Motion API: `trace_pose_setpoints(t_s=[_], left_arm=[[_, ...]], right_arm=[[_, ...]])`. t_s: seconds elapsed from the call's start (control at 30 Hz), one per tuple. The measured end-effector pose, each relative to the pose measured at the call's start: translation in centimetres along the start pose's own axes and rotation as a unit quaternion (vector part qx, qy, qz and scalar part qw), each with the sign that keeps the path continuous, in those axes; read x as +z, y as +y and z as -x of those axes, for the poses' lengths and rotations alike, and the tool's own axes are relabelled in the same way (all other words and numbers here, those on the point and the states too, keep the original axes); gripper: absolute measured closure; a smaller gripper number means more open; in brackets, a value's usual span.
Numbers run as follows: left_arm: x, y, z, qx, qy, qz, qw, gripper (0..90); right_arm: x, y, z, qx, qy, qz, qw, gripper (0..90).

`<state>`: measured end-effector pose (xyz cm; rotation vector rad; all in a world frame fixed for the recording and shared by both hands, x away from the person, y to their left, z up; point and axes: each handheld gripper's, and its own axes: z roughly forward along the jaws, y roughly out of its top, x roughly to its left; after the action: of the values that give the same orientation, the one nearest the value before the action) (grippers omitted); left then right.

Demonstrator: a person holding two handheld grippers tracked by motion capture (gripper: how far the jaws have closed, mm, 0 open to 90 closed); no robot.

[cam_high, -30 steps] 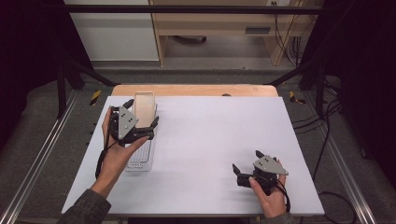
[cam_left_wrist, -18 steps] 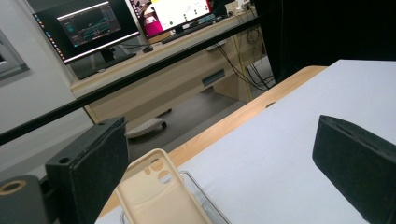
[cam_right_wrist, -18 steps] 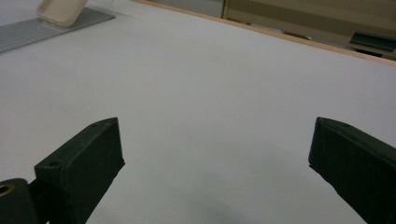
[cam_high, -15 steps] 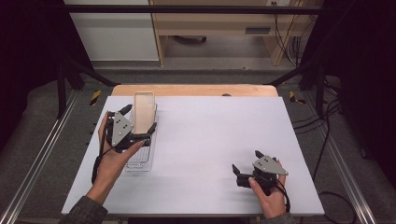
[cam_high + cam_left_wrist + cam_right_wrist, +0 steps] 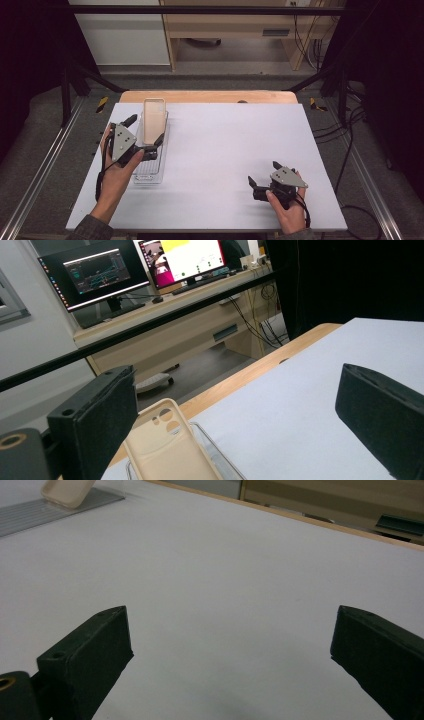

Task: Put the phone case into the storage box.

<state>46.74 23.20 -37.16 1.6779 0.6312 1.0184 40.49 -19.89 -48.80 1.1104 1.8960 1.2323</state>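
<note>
**Inspector:** Start with the item in hand.

**Assistant:** A cream phone case (image 5: pixel 154 120) lies in a clear tray (image 5: pixel 150 172) on the left part of the surface, its far end propped on the tray's far rim. In the left gripper view its camera cutouts face up. No brand, label or writing can be read on the case or the tray.

**Inspector:** Left gripper?

**Assistant:** The left gripper (image 5: pixel 145 131) is held over the near half of the tray, just short of the case. Its jaws stand wide open and empty, one to each side of the case's near end. I cannot tell whether either touches it.

**Inspector:** Right gripper?

**Assistant:** The right gripper (image 5: pixel 263 179) is low at the near right of the surface, well apart from the tray. Its jaws are spread wide with nothing between them but bare surface.

**Inspector:** Surface and room.

**Assistant:** The white surface (image 5: pixel 240 145) has a wooden strip (image 5: pixel 210 96) along its far edge. Beyond it stands a wooden desk (image 5: pixel 200 335) with two monitors (image 5: pixel 95 277); their screen text is too small to read. Dark curtains hang at both sides, metal rails (image 5: pixel 40 170) run along the floor, and cables (image 5: pixel 350 150) trail at the right.

**Inspector:** Room to move?

**Assistant:** The tray sits near the left edge of the surface. The middle and the far right lie bare between the two grippers.
</note>
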Motion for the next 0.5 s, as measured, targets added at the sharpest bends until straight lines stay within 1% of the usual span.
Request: trace_pose_setpoints(t_s=[0.2,0.37,0.43,0.5], left_arm=[[-1.1,-0.5,-0.4,-0.004,0.005,0.005,1.0,3.2],[-2.0,-0.9,-0.8,-0.014,0.01,0.014,0.9998,3.2],[-2.2,-1.1,-1.0,-0.023,0.01,0.015,0.9996,3.2],[-2.4,-1.3,-1.1,-0.023,0.009,0.013,0.9996,3.2]], right_arm=[[0.0,0.0,-0.1,-0.002,0.001,-0.001,1.0,2.9],[0.0,0.0,-0.1,-0.002,0.001,-0.001,1.0,2.9],[-0.1,0.0,0.0,-0.001,0.0,0.0,1.0,2.9],[-0.1,0.0,0.0,0.001,0.0,0.0,1.0,2.8]])
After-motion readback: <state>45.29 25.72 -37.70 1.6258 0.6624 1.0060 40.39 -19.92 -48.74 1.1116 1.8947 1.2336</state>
